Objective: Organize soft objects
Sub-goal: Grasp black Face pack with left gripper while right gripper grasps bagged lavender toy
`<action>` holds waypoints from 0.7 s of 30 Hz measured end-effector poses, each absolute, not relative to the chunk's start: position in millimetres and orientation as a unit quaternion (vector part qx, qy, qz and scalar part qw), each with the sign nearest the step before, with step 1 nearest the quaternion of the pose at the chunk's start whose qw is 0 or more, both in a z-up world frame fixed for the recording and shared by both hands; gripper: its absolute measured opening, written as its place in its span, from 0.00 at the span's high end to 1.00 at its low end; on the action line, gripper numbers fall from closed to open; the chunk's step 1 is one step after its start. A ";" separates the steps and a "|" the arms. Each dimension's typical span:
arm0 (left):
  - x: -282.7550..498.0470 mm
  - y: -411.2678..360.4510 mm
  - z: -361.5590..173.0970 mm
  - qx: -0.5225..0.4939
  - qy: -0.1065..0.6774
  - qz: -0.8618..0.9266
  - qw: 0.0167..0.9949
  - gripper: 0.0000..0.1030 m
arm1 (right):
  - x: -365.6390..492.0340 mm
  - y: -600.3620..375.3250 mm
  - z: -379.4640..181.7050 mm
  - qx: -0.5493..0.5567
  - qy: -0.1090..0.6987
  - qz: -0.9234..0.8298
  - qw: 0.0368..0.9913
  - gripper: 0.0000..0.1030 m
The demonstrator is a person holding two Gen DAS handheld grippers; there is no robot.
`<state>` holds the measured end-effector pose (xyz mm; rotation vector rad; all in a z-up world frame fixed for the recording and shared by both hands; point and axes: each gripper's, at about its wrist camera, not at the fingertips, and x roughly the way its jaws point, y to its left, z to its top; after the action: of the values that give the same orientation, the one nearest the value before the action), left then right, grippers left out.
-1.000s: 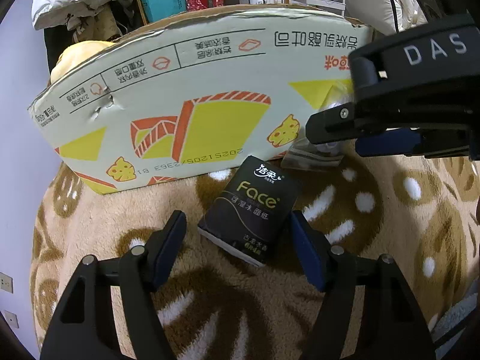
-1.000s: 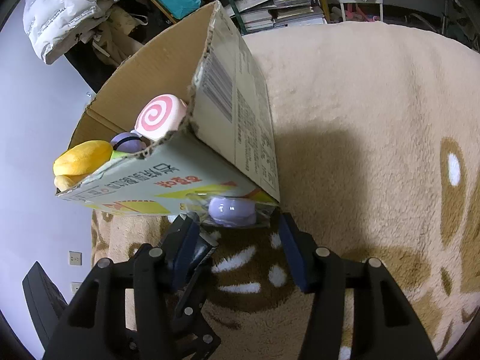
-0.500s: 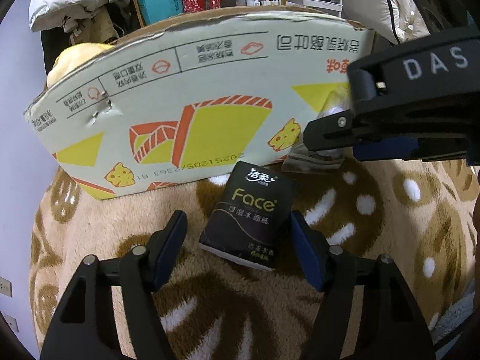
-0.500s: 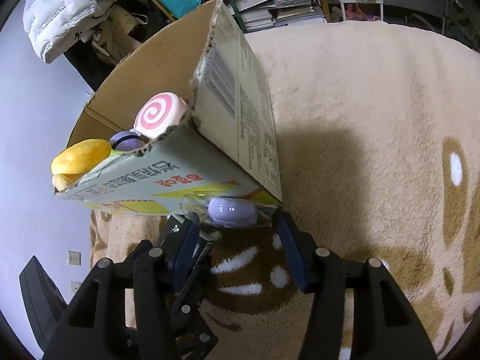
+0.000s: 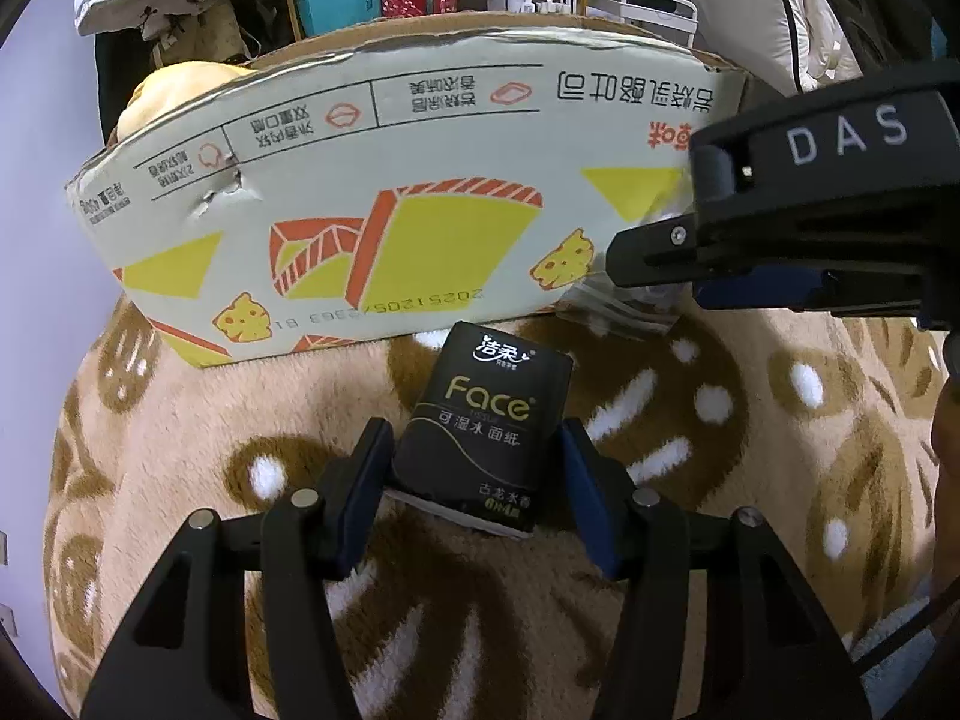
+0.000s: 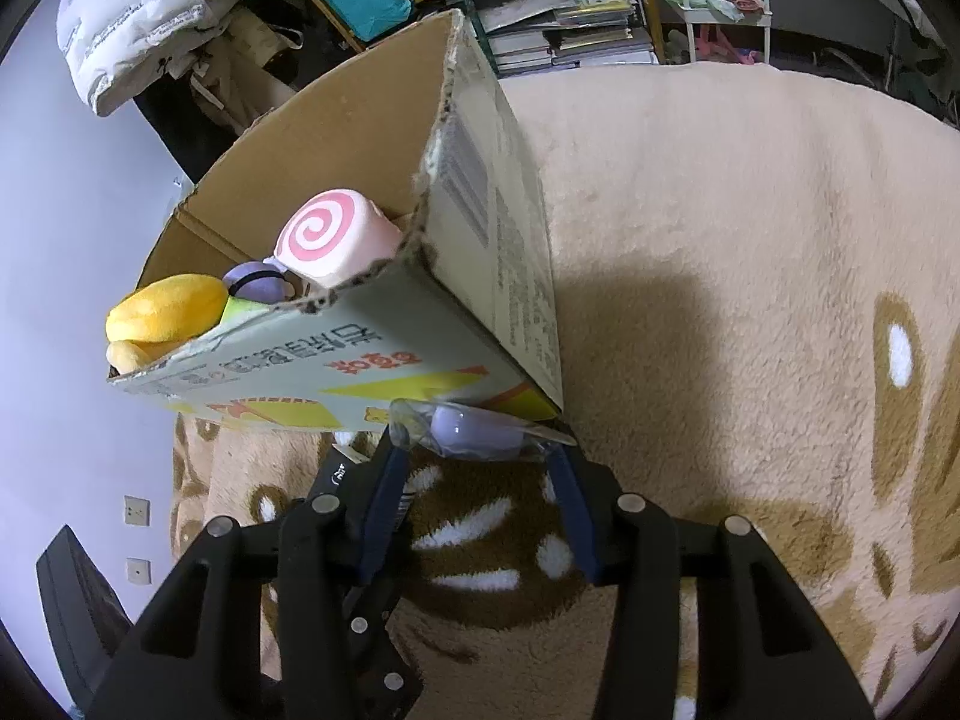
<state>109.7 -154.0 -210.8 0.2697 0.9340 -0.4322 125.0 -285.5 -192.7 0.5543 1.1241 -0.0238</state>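
A black "Face" tissue pack [image 5: 483, 429] lies on the patterned rug in front of a printed cardboard box [image 5: 336, 192]. My left gripper [image 5: 474, 468] is open, its blue pads on either side of the pack's near half. My right gripper [image 6: 474, 468] is open around a purple soft thing in a clear plastic bag [image 6: 474, 429] at the box's front corner; it shows from the side in the left wrist view [image 5: 654, 264]. The box [image 6: 336, 372] holds a pink swirl plush [image 6: 336, 237], a yellow plush [image 6: 165, 309] and a purple thing [image 6: 258, 282].
A beige and brown fluffy rug [image 6: 750, 240] covers the floor. Shelves with books and bags [image 6: 540, 12] stand behind the box. A white padded jacket [image 6: 138, 6] hangs at the back left. A wall with sockets [image 6: 135, 510] is at the left.
My left gripper has moved forward, so its pads now flank the tissue pack. My right gripper has edged closer to the bagged purple thing.
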 end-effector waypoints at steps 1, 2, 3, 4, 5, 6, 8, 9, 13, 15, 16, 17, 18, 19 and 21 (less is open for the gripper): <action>110.5 -152.7 -209.8 0.131 0.443 -0.205 0.863 0.46 | 125.2 -285.4 -192.8 0.259 0.526 -0.011 0.810 0.51; 111.6 -151.6 -209.4 0.130 0.442 -0.204 0.864 0.46 | 125.4 -285.4 -192.7 0.259 0.526 -0.011 0.810 0.51; 112.8 -149.5 -208.3 0.127 0.443 -0.203 0.864 0.46 | 125.6 -285.5 -192.4 0.258 0.526 -0.011 0.810 0.51; 112.6 -148.2 -206.6 0.123 0.443 -0.202 0.865 0.47 | 125.8 -285.4 -192.5 0.258 0.527 -0.010 0.810 0.51; 113.0 -148.4 -206.2 0.121 0.443 -0.202 0.865 0.47 | 126.1 -285.0 -192.7 0.258 0.527 -0.010 0.810 0.51; 113.0 -148.3 -205.8 0.121 0.443 -0.201 0.865 0.47 | 126.3 -284.9 -192.9 0.259 0.527 -0.011 0.810 0.51; 112.0 -147.6 -205.4 0.124 0.442 -0.199 0.866 0.47 | 126.4 -284.9 -192.9 0.258 0.527 -0.011 0.810 0.51; 110.9 -147.2 -205.1 0.125 0.442 -0.197 0.866 0.47 | 126.4 -284.9 -192.9 0.258 0.527 -0.011 0.810 0.51; 109.0 -145.4 -201.7 0.125 0.440 -0.196 0.868 0.47 | 126.5 -284.7 -193.9 0.257 0.527 -0.010 0.810 0.51; 107.6 -144.3 -196.4 0.122 0.439 -0.196 0.868 0.47 | 125.9 -284.1 -193.5 0.254 0.527 -0.009 0.811 0.51; 105.6 -144.0 -191.8 0.119 0.440 -0.196 0.868 0.47 | 125.8 -283.5 -193.4 0.251 0.527 -0.008 0.812 0.51; 105.3 -142.3 -191.0 0.115 0.442 -0.194 0.868 0.47 | 125.7 -283.0 -193.1 0.248 0.527 -0.007 0.812 0.51; 102.4 -140.8 -188.4 0.114 0.443 -0.192 0.868 0.47 | 125.9 -282.4 -192.5 0.246 0.528 -0.007 0.813 0.51; 101.7 -139.2 -187.4 0.114 0.443 -0.189 0.869 0.47 | 125.9 -282.0 -192.1 0.244 0.528 -0.006 0.813 0.51; 100.9 -135.5 -185.9 0.115 0.441 -0.183 0.871 0.47 | 125.8 -280.6 -191.1 0.241 0.529 -0.006 0.814 0.51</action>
<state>100.9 -135.5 -185.9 0.2395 0.9215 -0.3823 125.8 -280.6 -191.1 0.5140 1.1289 -0.0122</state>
